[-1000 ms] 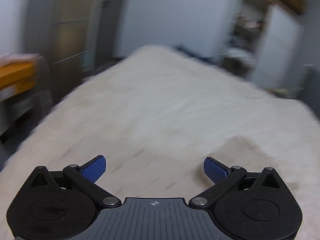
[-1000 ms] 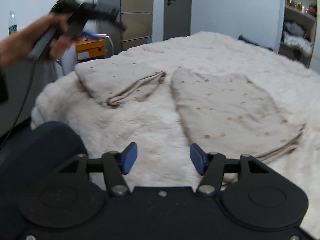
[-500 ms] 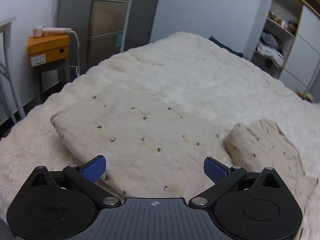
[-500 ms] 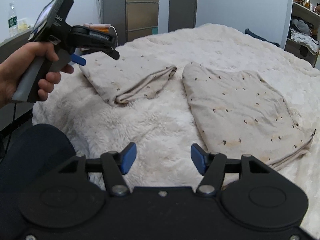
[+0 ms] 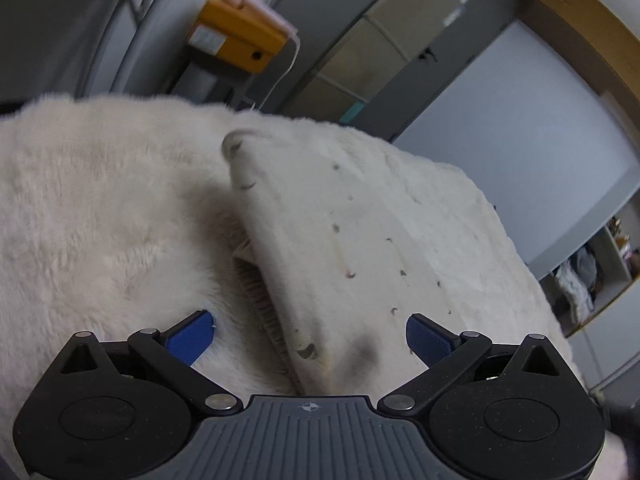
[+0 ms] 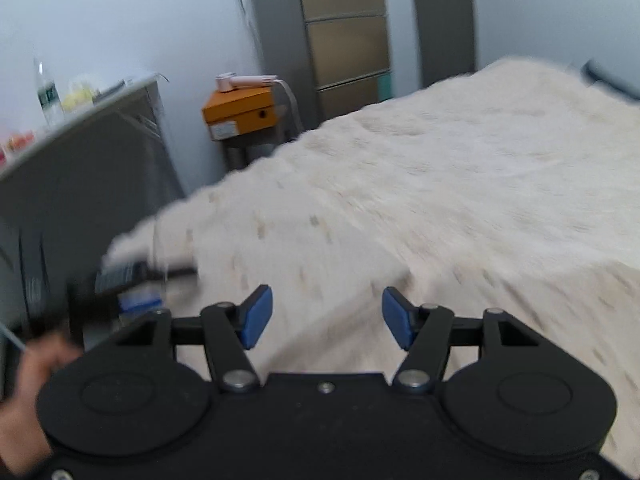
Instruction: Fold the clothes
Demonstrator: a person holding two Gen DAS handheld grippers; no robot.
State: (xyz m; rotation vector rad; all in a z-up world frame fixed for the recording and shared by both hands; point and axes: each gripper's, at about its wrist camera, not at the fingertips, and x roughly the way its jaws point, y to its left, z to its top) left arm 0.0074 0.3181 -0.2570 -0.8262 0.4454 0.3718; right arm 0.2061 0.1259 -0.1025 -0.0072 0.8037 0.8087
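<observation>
left hand-held gripper [image 5: 308, 336]: jaws spread wide, nothing pinched; it straddles the near corner of the cloth [image 5: 340, 248], low centre of the left wrist frame, one blue pad on the fur and the other over the fabric, likely so it can bite that corner.
right hand-held gripper [image 6: 327, 316]: jaws partway apart and opening, nothing between them; it sits bottom centre of a blurred frame, aimed over the cloth's spotted surface [image 6: 288, 240].
cloth: beige with small dark marks, already doubled over, lying flat on the bed [image 5: 100, 208]; in the left wrist frame its ribbed edge runs from centre down to the bottom, facing the gripper, which makes it easy to take.
bed: white fur cover, a soft base for laying garments flat.
hand [image 6: 28, 396]: lower left of the right wrist frame, blurred, beside the cloth's left edge.
step judged: both tools are closing in on the same piece for another fold.
</observation>
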